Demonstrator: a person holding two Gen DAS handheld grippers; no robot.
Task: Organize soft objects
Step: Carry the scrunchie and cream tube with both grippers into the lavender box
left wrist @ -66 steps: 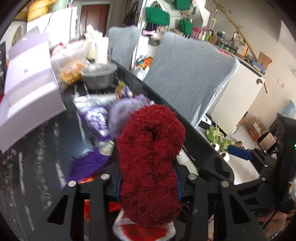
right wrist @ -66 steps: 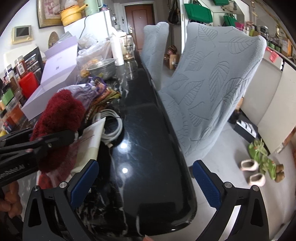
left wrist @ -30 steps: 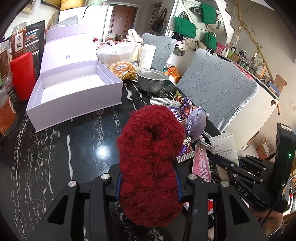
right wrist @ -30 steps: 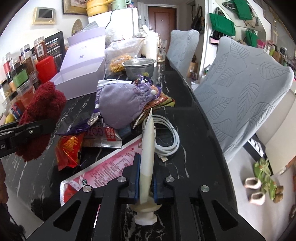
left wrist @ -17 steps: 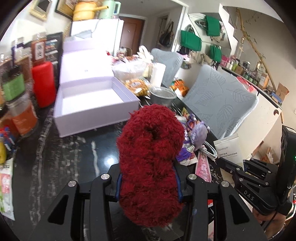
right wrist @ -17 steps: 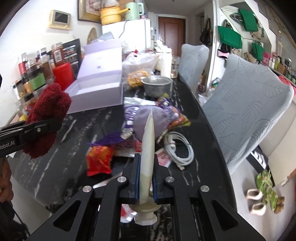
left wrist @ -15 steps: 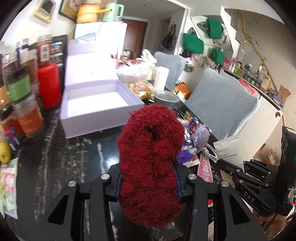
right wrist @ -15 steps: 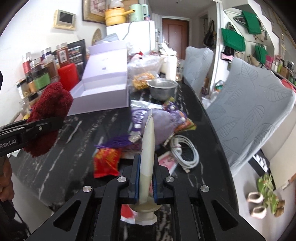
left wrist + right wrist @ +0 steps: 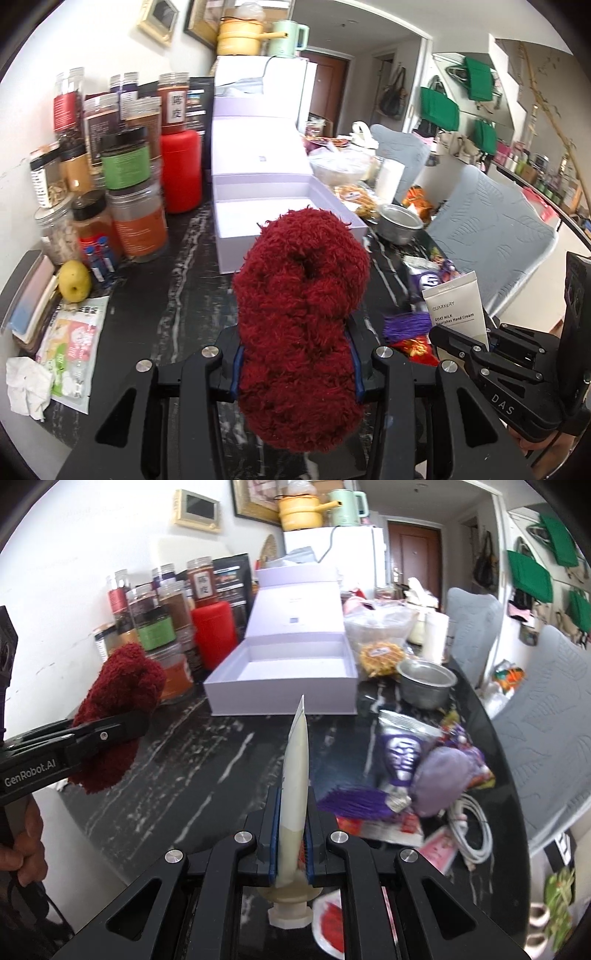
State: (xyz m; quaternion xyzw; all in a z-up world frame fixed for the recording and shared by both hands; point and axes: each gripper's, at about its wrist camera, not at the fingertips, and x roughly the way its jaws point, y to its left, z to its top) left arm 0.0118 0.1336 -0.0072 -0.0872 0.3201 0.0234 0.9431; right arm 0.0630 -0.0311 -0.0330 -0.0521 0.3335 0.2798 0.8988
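Observation:
My left gripper (image 9: 295, 354) is shut on a fluffy dark red sock roll (image 9: 301, 317), held above the black marble table; it also shows at the left of the right wrist view (image 9: 118, 709). My right gripper (image 9: 291, 834) is shut on a white hand cream tube (image 9: 295, 760), held edge-on above the table; the tube also shows in the left wrist view (image 9: 456, 310). An open, empty lilac box (image 9: 280, 672) stands ahead of both grippers, its lid up. A lilac soft pouch (image 9: 443, 775) and a purple tassel (image 9: 354, 801) lie among snack packets at the right.
Spice jars (image 9: 122, 184) and a red canister (image 9: 183, 170) line the left wall. A steel bowl (image 9: 424, 686), snack bags, a white cable (image 9: 476, 830) and a red packet crowd the table's right side. Grey-covered chairs (image 9: 491, 236) stand beyond the right edge. A pear (image 9: 74, 280) lies at left.
Both grippers have risen and swung left toward the lilac box, carrying the sock roll and the tube. The right gripper closed on the tube about two seconds ago.

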